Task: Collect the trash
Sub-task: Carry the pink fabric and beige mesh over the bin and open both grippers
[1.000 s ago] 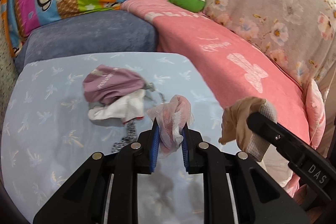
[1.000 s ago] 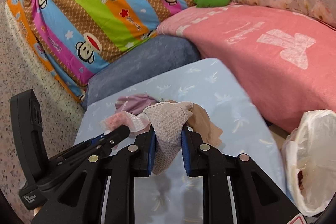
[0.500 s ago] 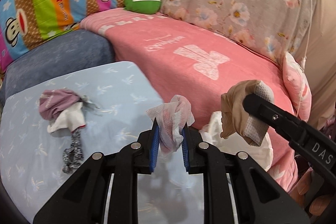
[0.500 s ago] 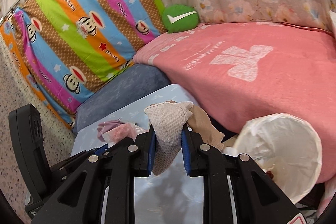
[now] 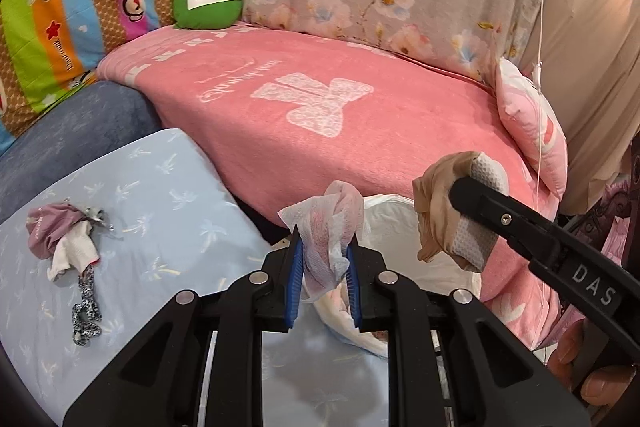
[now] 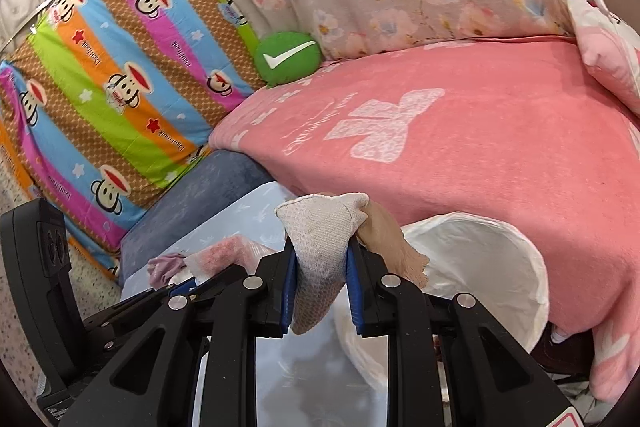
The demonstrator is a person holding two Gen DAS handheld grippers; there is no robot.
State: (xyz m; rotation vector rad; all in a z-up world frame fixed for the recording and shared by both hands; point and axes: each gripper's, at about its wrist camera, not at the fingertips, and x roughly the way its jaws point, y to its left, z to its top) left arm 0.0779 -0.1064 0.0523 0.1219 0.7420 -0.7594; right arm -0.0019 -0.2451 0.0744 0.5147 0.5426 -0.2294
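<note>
Left gripper (image 5: 323,254) was clamped on a crumpled white tissue with pink stains (image 5: 329,227), blue pads pressing it from both sides, wad sticking up above the jaws. Right gripper (image 6: 320,259) was closed on a white waffle-knit cloth bundled with a beige stocking (image 6: 320,231); the stocking end hung off its right side. In the left view that bundle (image 5: 452,215) sat at the tip of the right tool, right of the tissue.

White plastic trash bag (image 6: 480,259), mouth open, sat just past both tools, against the edge of the pink blanket (image 6: 480,147). Both loads hung near its rim; neither was inside it.

On the light blue palm-print sheet (image 5: 168,211), well left of the grippers: a small heap of mauve and white fabric (image 5: 60,239) with a black-and-white patterned strip (image 5: 86,311) trailing toward the camera. Green round cushion with a white check mark (image 5: 206,3) sat at the blanket's far corner.
</note>
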